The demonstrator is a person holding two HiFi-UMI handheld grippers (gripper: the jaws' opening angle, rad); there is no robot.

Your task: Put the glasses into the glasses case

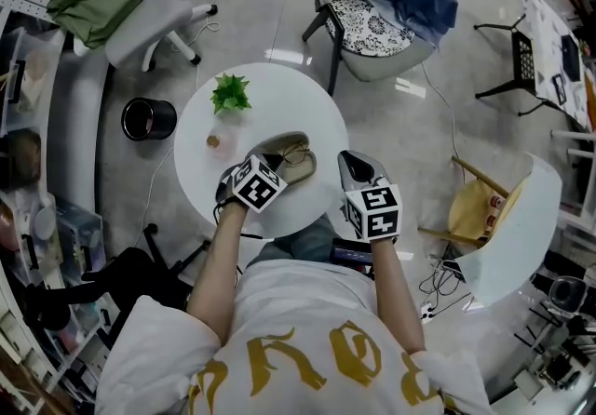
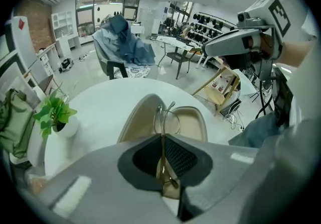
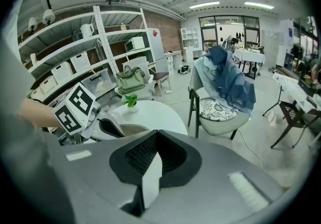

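The open glasses case [image 1: 282, 144], beige inside, lies on the round white table [image 1: 279, 92] near its front edge. My left gripper [image 1: 277, 167] is shut on the thin metal-framed glasses [image 1: 299, 160] and holds them just over the case. In the left gripper view the glasses [image 2: 168, 120] stick out edge-on from my left gripper [image 2: 162, 140], above the two halves of the case [image 2: 193, 123]. My right gripper [image 1: 357, 163] hovers off the table's right front edge, shut, with nothing in it [image 3: 156, 135].
A small potted plant [image 1: 230, 92] and a small brownish item [image 1: 213, 140] stand on the table's left side. A chair with blue cloth [image 1: 391, 4] stands behind the table, a black bin [image 1: 147, 118] to the left, and a wooden chair [image 1: 480, 208] to the right.
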